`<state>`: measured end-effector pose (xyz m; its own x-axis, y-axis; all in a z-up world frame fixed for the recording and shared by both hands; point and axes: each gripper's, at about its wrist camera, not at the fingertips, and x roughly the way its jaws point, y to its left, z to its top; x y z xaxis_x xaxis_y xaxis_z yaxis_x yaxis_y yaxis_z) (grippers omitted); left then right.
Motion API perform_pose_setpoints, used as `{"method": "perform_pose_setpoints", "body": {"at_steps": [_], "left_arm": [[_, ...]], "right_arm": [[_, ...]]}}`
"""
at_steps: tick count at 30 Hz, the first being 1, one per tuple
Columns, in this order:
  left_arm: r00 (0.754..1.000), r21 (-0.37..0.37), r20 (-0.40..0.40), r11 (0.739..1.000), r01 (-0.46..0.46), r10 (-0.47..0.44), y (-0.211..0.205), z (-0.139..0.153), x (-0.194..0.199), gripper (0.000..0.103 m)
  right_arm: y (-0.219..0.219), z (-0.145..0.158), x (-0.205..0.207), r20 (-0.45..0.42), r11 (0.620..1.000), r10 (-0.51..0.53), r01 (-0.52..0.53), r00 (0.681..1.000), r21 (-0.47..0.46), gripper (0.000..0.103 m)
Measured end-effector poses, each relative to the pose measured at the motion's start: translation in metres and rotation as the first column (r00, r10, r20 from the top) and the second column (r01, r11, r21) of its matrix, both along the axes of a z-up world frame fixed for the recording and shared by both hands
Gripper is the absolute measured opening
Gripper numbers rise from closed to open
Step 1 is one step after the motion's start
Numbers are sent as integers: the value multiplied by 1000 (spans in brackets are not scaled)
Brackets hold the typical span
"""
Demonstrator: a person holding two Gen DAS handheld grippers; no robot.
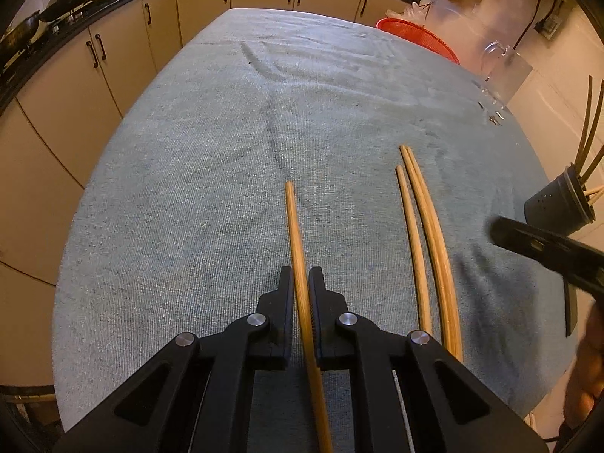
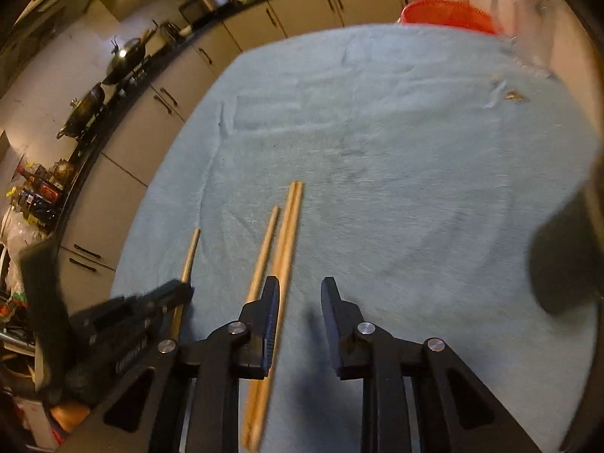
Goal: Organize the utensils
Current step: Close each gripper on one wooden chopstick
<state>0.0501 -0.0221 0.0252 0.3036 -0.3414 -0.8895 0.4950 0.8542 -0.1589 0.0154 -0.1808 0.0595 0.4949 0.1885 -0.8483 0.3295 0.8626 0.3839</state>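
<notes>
My left tongs [image 1: 301, 283] are clamped on a single wooden chopstick [image 1: 295, 241], gripped near its middle, with the far end out over the blue-grey cloth [image 1: 188, 188] on the bench. I judge the step in hand to be carrying this stick to the dark utensil holder [image 1: 558, 204] at the right edge of the bench, where other sticks already stand.

My right tongs [image 2: 300, 294] stand apart with nothing between the pads; their left finger sits just beside the pair of chopsticks [image 2: 288, 234] lying on the cloth, and a shorter single chopstick [image 2: 264, 253] lies just left of that pair.

To do the step well:

1. Hold the left grip firm; a round stick held at one point can pivot.
2. Lift clear of the cloth before moving right, so the tip does not catch.
3. Tilt the stick toward upright before lowering it into the holder.
4. Shift the right tongs left to straddle the pair before closing; at present the pair lies outside the gap.
</notes>
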Motion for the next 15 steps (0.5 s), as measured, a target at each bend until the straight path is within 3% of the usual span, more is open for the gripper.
{"method": "perform_pose_setpoints", "body": {"at_steps": [7, 15], "left_arm": [[1000, -30, -10, 999, 12, -12, 4, 0, 2, 9], [1000, -38, -10, 999, 17, -17, 2, -1, 4, 9]], "right_arm": [[7, -20, 45, -81, 998, -4, 0, 997, -56, 16], [14, -25, 56, -122, 992, 1, -17, 993, -128, 15]]}}
